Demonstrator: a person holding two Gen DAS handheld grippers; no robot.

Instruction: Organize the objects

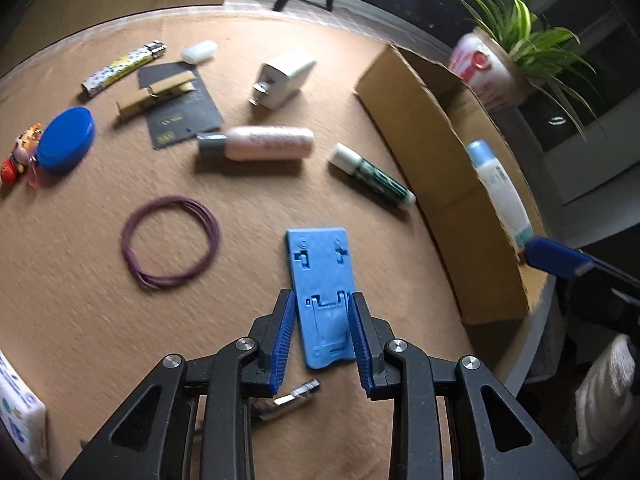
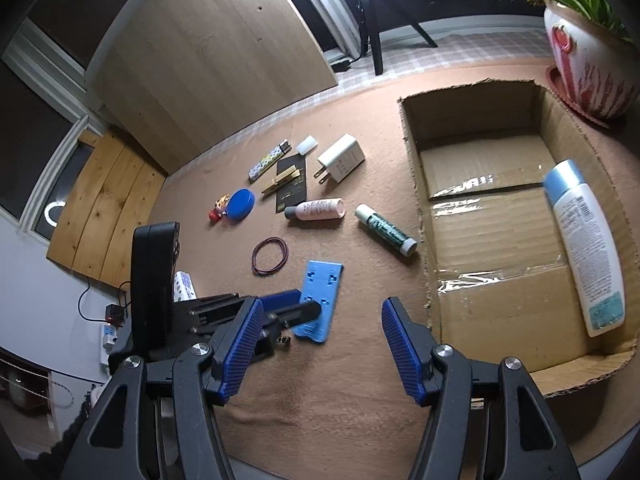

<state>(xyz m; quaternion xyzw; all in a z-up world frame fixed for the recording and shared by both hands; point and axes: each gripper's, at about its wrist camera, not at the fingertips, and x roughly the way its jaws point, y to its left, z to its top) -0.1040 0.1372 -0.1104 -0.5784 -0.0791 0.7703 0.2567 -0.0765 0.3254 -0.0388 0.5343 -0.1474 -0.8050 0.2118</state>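
Observation:
A flat blue plastic stand [image 1: 322, 288] lies on the brown table; it also shows in the right wrist view [image 2: 320, 296]. My left gripper [image 1: 322, 306] straddles its near end, fingers on both long edges, seemingly shut on it. My right gripper [image 2: 322, 316] is open and empty, hovering left of the open cardboard box [image 2: 416, 200], which holds a white lotion bottle [image 2: 584, 248]. On the table lie a pink bottle [image 1: 264, 143], green glue stick [image 1: 370, 176], white charger [image 1: 282, 78], purple rubber band [image 1: 170, 236], blue lid [image 1: 66, 140], lighter [image 1: 122, 68], clothespin [image 1: 154, 94] on a black card.
A potted plant [image 2: 588, 60] stands behind the box at the table's far right. A small metal connector [image 1: 292, 396] lies under my left gripper. A toy figure [image 1: 20, 156] sits beside the blue lid. A white eraser [image 1: 199, 52] lies at the back. The box [image 1: 440, 184] borders the table's right edge.

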